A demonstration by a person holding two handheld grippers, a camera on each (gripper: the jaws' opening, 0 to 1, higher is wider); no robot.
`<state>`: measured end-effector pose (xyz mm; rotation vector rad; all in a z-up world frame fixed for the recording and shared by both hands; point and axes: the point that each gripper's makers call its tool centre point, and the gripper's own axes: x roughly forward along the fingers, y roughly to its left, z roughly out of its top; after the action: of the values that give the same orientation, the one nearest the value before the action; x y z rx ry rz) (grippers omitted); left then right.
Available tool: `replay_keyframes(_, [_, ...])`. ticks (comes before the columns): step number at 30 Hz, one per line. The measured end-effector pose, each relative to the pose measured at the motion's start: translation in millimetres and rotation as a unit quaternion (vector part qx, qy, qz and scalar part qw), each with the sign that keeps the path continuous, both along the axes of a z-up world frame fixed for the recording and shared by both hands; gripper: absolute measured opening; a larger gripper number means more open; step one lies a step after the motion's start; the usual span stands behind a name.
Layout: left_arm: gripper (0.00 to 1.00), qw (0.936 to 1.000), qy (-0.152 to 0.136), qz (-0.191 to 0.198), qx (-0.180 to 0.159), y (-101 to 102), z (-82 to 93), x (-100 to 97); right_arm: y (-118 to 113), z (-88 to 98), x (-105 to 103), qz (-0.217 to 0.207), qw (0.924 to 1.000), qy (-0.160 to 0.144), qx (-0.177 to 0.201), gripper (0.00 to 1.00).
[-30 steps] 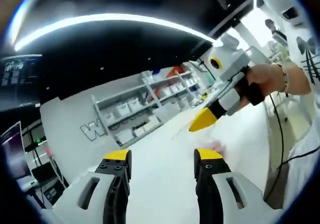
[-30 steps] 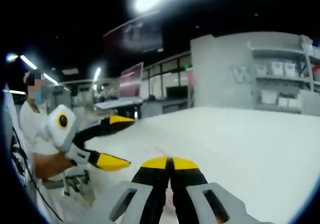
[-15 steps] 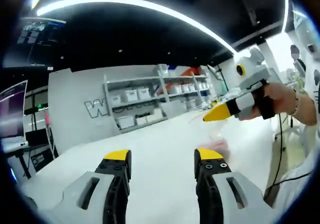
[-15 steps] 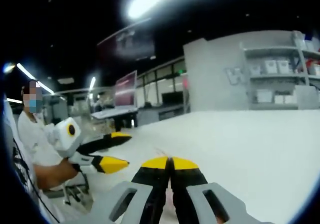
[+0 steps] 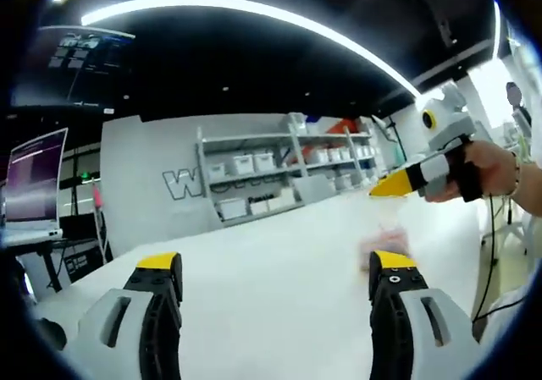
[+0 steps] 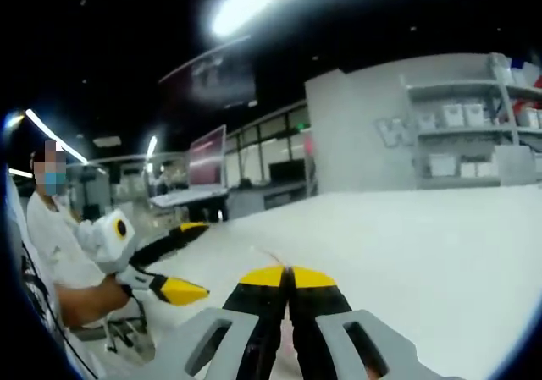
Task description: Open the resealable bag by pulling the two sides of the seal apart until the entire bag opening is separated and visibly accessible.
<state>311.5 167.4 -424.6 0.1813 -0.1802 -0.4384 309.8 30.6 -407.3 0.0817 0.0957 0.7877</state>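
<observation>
While a smooth white table [image 5: 279, 270] is spreading across the lower half of both views, a grey wall and a metal shelf rack [image 5: 279, 173] holding pale storage bins are sitting in the upper middle of the left gripper view. The bins' contents are too small to tell. A lit monitor [image 5: 34, 181] is glowing at that view's left edge.

The left gripper [image 5: 275, 287] is rising from the bottom of its own view, its yellow-tipped black jaws standing wide apart with nothing between them. The right gripper [image 6: 288, 280], at the bottom centre of the right gripper view, is pressing its jaws together; whether they are pinching anything cannot be told.

The resealable bag [image 5: 383, 243], a blurred pinkish, see-through shape, is lying on the table at the right of the left gripper view, just above the left gripper's right-hand jaw.
</observation>
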Motion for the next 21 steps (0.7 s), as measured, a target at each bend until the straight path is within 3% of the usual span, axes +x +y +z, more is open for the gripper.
replay_keyframes(2, [1.0, 1.0, 0.002, 0.009, -0.001, 3.9, -1.4, 1.9, -1.9, 2.3, 1.6, -0.004, 1.0, -0.001, 0.005, 0.0])
replay_keyframes(12, [1.0, 0.9989, 0.016, 0.045, 0.0, 21.3, -11.2, 7.7, -10.5, 18.6, 11.5, -0.022, 0.9994, -0.015, 0.022, 0.0])
replay_keyframes(21, [1.0, 0.9984, 0.006, 0.055, -0.007, 28.2, -10.2, 11.1, -12.6, 21.1, 20.0, -0.027, 0.9992, -0.012, 0.028, 0.0])
